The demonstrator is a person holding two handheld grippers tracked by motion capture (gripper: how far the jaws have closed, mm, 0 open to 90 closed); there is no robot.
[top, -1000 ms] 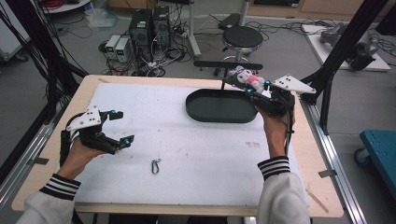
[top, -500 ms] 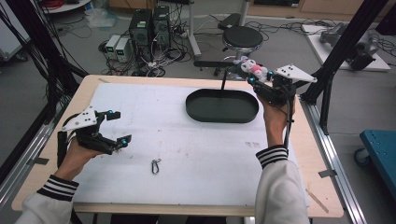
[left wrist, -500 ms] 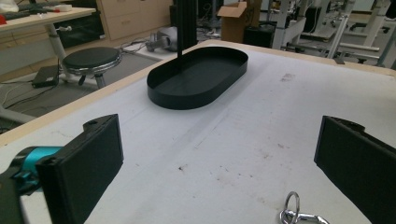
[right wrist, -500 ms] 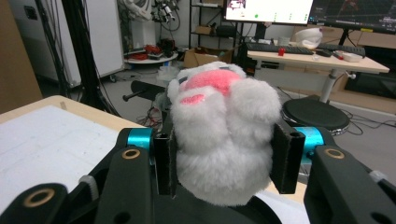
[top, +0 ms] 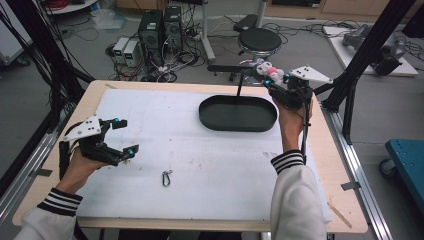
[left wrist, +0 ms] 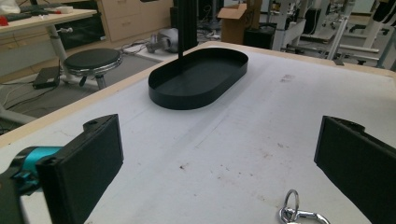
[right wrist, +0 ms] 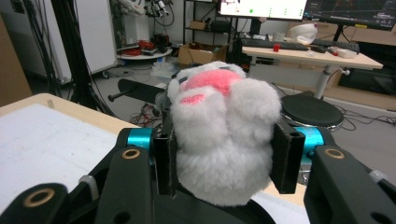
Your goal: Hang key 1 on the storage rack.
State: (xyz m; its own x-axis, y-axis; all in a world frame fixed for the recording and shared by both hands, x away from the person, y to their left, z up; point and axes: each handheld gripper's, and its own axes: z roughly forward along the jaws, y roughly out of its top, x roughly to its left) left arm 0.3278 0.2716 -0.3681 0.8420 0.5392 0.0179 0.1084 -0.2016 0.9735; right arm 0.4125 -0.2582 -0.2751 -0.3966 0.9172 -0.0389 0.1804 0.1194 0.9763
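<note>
At the table's far right edge, the right gripper (top: 274, 76) clenches a plush toy (right wrist: 220, 135) beyond the black oval tray (top: 238, 113); it could drop to the floor if that grip slackens.

A black oval metal tray (top: 238, 114) sits near the counter's (top: 345, 200) far right corner. A small silver metal clip (top: 167, 177) lies toward the near edge, well apart from it.
</note>
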